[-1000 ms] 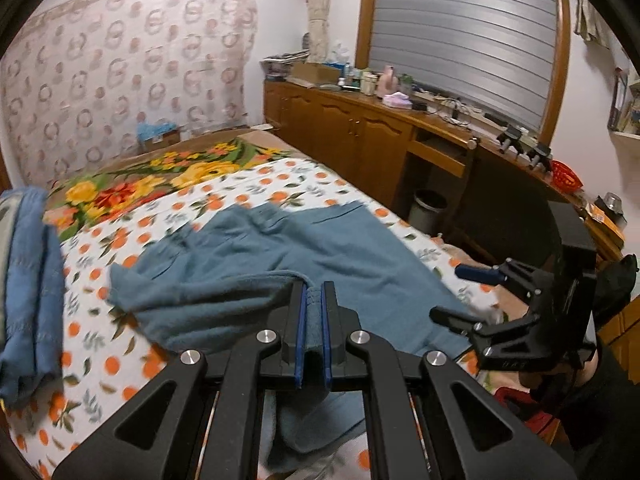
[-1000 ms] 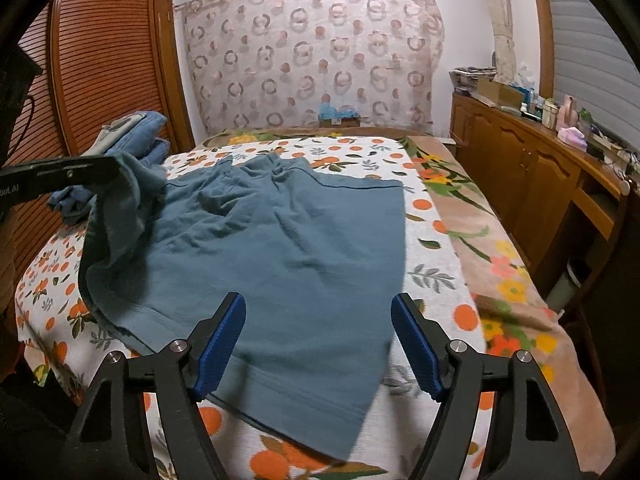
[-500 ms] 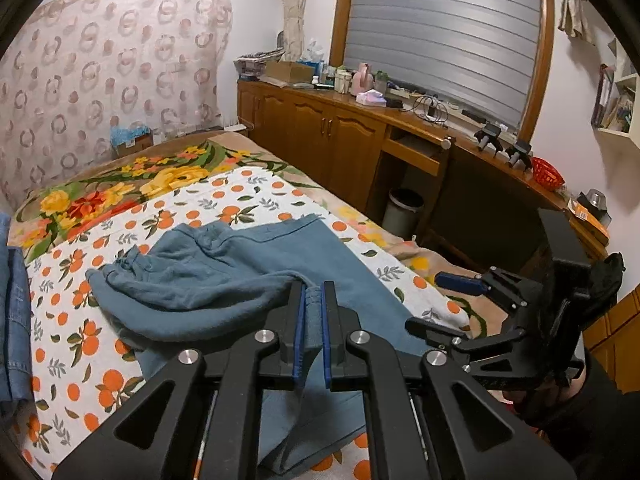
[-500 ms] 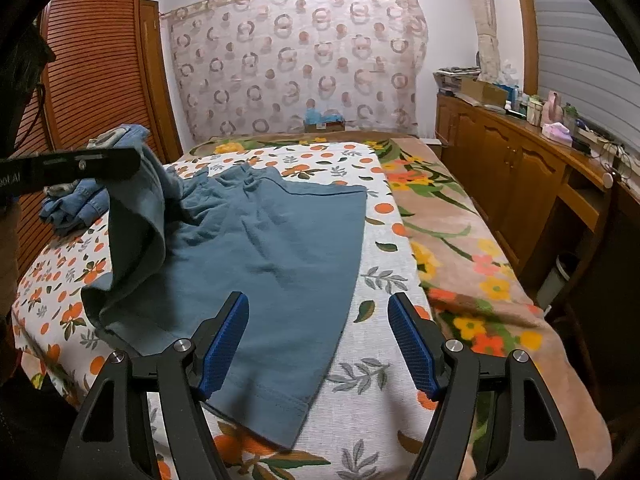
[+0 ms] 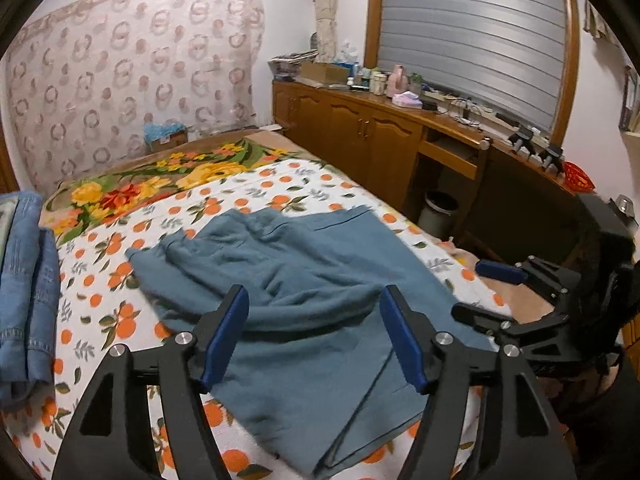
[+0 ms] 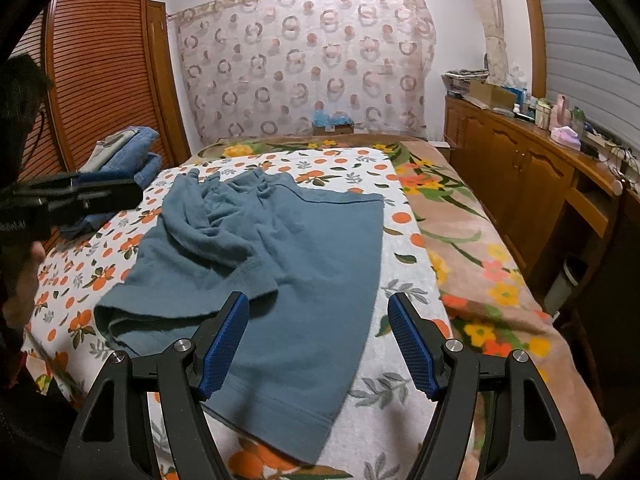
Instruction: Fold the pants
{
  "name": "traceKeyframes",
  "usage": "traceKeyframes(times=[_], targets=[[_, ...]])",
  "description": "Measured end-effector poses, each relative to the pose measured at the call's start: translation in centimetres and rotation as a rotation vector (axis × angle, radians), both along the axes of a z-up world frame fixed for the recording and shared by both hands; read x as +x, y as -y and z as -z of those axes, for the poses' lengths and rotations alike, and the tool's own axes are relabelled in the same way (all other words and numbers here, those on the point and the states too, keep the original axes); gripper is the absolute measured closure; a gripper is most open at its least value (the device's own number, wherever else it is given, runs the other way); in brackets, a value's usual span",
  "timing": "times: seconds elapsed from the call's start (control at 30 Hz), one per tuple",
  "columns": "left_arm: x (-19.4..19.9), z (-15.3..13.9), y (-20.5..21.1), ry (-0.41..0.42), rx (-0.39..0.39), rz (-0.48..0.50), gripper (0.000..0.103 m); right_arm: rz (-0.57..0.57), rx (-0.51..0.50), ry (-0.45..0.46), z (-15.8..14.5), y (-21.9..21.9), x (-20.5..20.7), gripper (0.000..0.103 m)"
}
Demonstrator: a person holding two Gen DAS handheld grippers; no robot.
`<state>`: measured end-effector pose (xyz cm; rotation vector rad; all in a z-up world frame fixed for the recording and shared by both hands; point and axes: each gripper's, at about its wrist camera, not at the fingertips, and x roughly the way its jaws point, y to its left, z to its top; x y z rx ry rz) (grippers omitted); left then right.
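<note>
Blue-grey pants [image 5: 304,296] lie on the bed's orange-print sheet [image 5: 256,196], one leg thrown loosely over the other in a rumpled fold. They also show in the right wrist view [image 6: 288,256]. My left gripper [image 5: 314,328] is open and empty, just above the near part of the pants. My right gripper [image 6: 318,332] is open and empty over the flat leg near its hem. It also shows at the right of the left wrist view [image 5: 480,288]. The left gripper shows at the left edge of the right wrist view [image 6: 76,196].
A pile of folded jeans [image 5: 24,280] sits at the bed's left side. A wooden cabinet run [image 5: 384,136] with clutter on top stands along the right wall. A small bin [image 5: 440,208] stands beside the bed. A louvred wardrobe [image 6: 100,80] stands on the left.
My left gripper opened and let go of the pants leg, which dropped onto the other leg. My right gripper stayed open.
</note>
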<state>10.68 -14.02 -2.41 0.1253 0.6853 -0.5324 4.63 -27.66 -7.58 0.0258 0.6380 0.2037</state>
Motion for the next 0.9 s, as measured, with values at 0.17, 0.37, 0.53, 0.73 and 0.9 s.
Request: traceKeyframes(times=[0.17, 0.37, 0.53, 0.73, 0.9], targets=[[0.2, 1.2, -1.2, -0.009, 0.027, -0.034, 0.034, -0.038, 0.011, -0.004, 0.4, -0.6, 1.1, 0.046], [0.2, 2.5, -2.4, -0.029, 0.053, -0.049, 0.034, -0.082, 0.036, -0.067, 2.1, -0.7, 4.1, 0.059], [-0.5, 3.9, -3.0, -0.068, 0.065, -0.033, 0.034, -0.123, 0.058, -0.102, 2.5, -0.8, 5.4, 0.059], [-0.8, 5.5, -3.6, -0.106, 0.085, -0.032, 0.034, -0.171, 0.080, -0.131, 2.3, -0.8, 6.0, 0.084], [-0.9, 5.4, -4.4, -0.104, 0.070, -0.045, 0.034, -0.197, 0.097, -0.080, 0.7, -0.2, 4.5, 0.096]])
